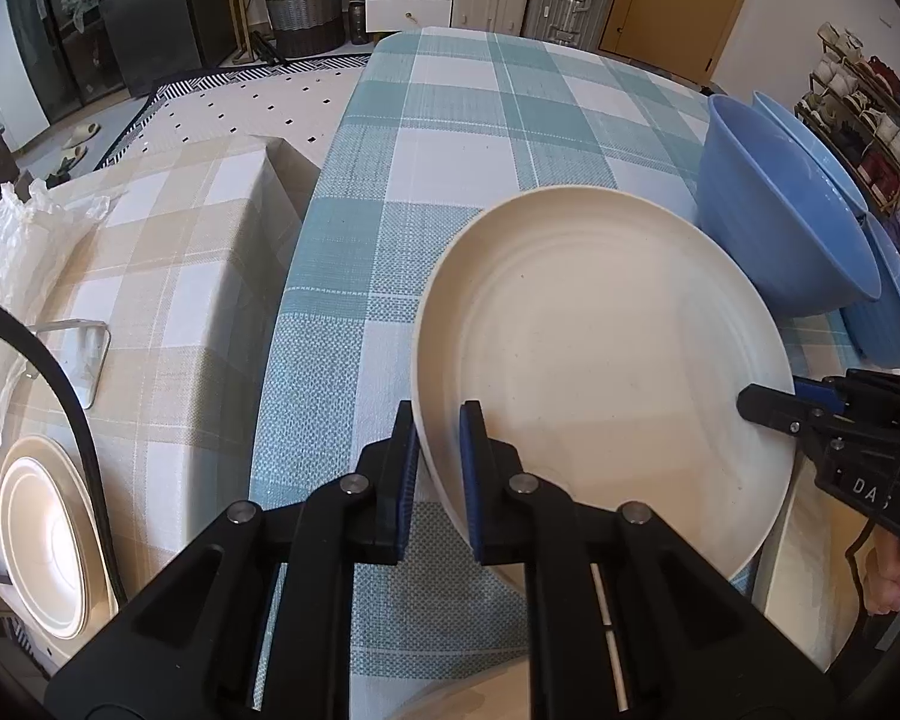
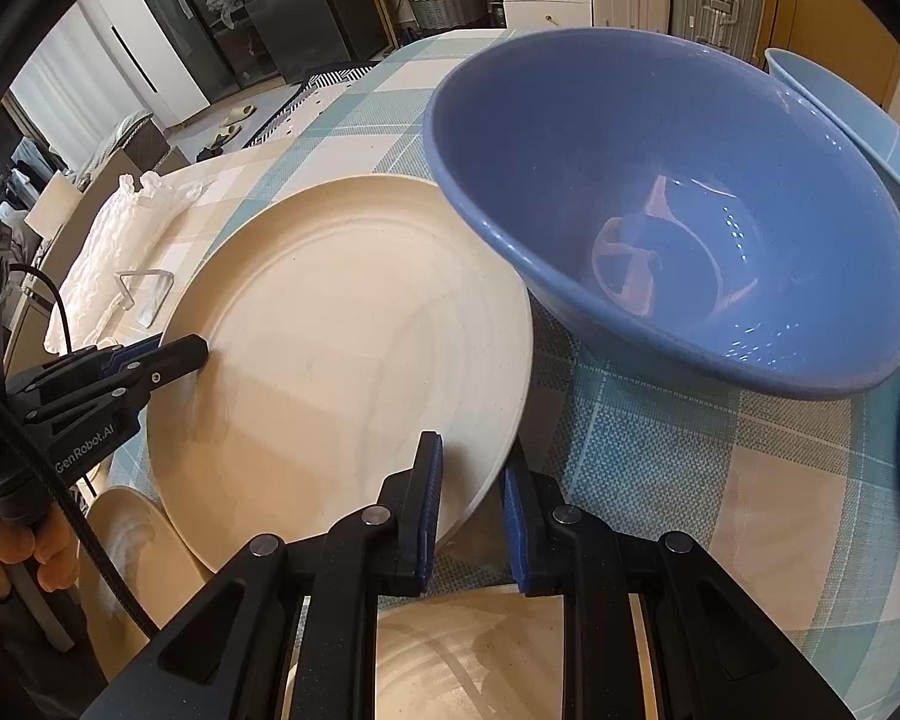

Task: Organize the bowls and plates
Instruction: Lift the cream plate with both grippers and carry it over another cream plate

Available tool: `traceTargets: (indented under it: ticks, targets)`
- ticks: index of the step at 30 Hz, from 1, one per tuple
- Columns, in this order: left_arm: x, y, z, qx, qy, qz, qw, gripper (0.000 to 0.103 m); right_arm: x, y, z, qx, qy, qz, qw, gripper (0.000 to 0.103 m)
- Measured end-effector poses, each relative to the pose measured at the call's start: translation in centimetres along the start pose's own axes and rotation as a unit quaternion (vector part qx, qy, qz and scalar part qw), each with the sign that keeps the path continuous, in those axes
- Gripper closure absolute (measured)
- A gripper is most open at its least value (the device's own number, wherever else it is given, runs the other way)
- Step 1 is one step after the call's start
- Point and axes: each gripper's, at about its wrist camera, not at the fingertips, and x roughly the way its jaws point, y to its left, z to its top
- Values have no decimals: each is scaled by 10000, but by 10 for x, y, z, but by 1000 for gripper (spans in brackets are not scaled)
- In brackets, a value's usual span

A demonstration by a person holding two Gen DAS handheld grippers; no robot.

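- On the teal-and-white checked tablecloth (image 1: 450, 138), a round cream plate (image 1: 606, 354) with faint concentric rings is lifted at a tilt, gripped on two opposite sides.
- The left gripper (image 1: 438, 450) is clamped on the plate's near-left rim, one blue-padded finger under the edge and one on the upper face.
- The right gripper (image 2: 471, 474) is clamped on the opposite rim in the same way; from the left wrist view its black tip reaches in from the right edge of the plate.
- A deep blue ceramic bowl (image 2: 678, 210) stands just beside the plate, its rim overlapping the plate's far edge in the right wrist view; whether they touch I cannot tell.
- A paler blue bowl (image 2: 852, 126) sits behind the deep one.
- More cream plates (image 1: 48, 534) lie stacked to the left, beside the beige checked cloth (image 1: 168, 276), where white crumpled wrapping (image 1: 12, 252) also lies.
- A person's hand (image 2: 24, 552) holds the left gripper's handle.
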Motion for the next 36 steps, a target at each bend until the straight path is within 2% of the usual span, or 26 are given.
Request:
traceTargets:
  ticks: [18, 36]
  targets:
    - [-49, 13, 7, -199, -560, 48, 9982, 95, -42, 11, 4, -98, -429, 158, 9989, 85]
    - [-86, 15, -14, -338, -755, 225, 9963, 94, -72, 22, -5, -292, -605, 291, 9973, 85]
